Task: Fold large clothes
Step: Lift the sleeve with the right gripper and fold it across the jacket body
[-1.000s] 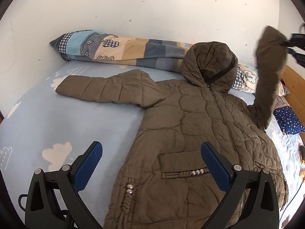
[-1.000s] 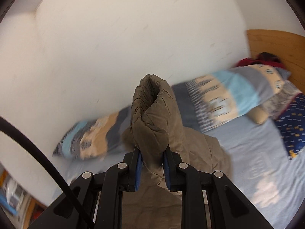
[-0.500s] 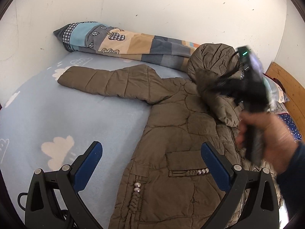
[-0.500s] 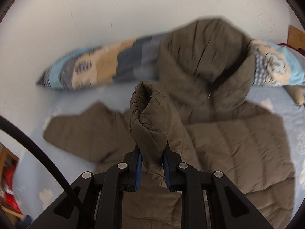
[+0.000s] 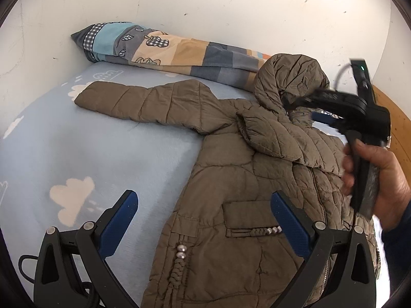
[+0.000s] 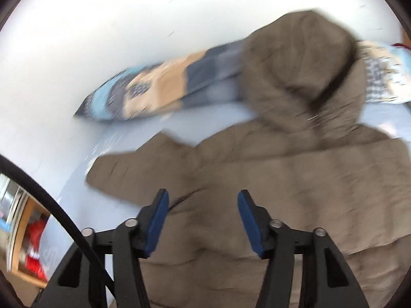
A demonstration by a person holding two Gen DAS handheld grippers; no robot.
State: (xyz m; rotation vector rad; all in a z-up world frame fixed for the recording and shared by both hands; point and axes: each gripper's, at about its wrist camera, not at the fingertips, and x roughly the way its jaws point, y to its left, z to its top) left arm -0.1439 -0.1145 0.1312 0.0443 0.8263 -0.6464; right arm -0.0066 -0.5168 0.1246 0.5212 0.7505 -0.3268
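A brown quilted hooded jacket (image 5: 246,192) lies front up on the pale blue bed sheet (image 5: 77,154). Its left sleeve (image 5: 138,102) stretches out flat toward the wall. The right sleeve (image 5: 272,136) lies folded across the chest, cuff near the collar. My left gripper (image 5: 204,220) hovers open over the jacket's lower hem and pocket. My right gripper (image 6: 203,213) hangs above the chest with its jaws opening and nothing between them; in the left wrist view it (image 5: 316,107) sits blurred near the hood (image 5: 290,79), held by a hand (image 5: 380,179).
A long patchwork pillow (image 5: 167,51) lies against the white wall behind the jacket. A wooden headboard (image 5: 395,123) stands at the right. In the blurred right wrist view a shelf with red items (image 6: 33,246) shows beyond the bed's left side.
My right gripper swung the right sleeve down from the air across the jacket's chest, then let it go and its jaws spread. The left gripper stayed in place, open.
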